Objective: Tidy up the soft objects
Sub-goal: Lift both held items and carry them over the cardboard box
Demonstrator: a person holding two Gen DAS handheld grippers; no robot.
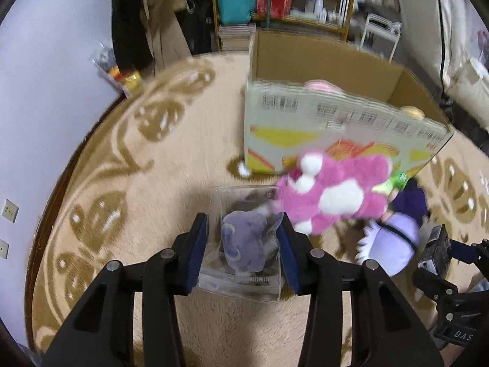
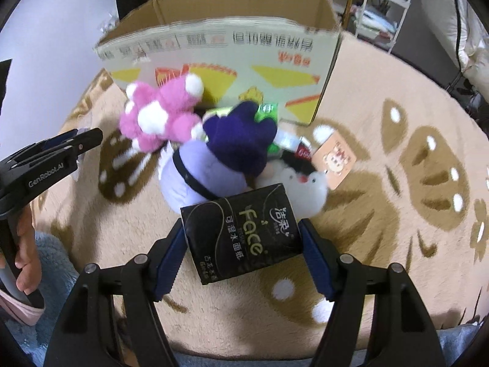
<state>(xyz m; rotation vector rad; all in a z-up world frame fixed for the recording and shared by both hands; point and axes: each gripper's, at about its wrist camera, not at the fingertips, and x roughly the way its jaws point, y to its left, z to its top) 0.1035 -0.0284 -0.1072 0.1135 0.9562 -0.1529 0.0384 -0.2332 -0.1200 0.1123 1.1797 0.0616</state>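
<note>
My left gripper [image 1: 243, 229] is shut on a clear plastic bag [image 1: 241, 284] holding a small purple plush [image 1: 244, 238], above the rug. My right gripper [image 2: 243, 229] is shut on a black tissue pack [image 2: 241, 238]. A pink and white plush [image 1: 333, 192] lies in front of the open cardboard box [image 1: 336, 122]; it also shows in the right wrist view [image 2: 162, 116]. A lilac plush with a dark purple hat [image 2: 220, 159] and a white plush [image 2: 305, 189] lie beyond the tissue pack. Plush tops [image 1: 321, 85] show inside the box.
A beige patterned rug [image 1: 137, 183] covers the floor. A small orange card box [image 2: 334, 162] and green packets [image 2: 269, 111] lie by the pile. Shelves [image 1: 275, 0], hanging clothes and a white rack [image 1: 379, 33] stand behind the box. The left gripper shows at the right wrist view's left edge [image 2: 45, 162].
</note>
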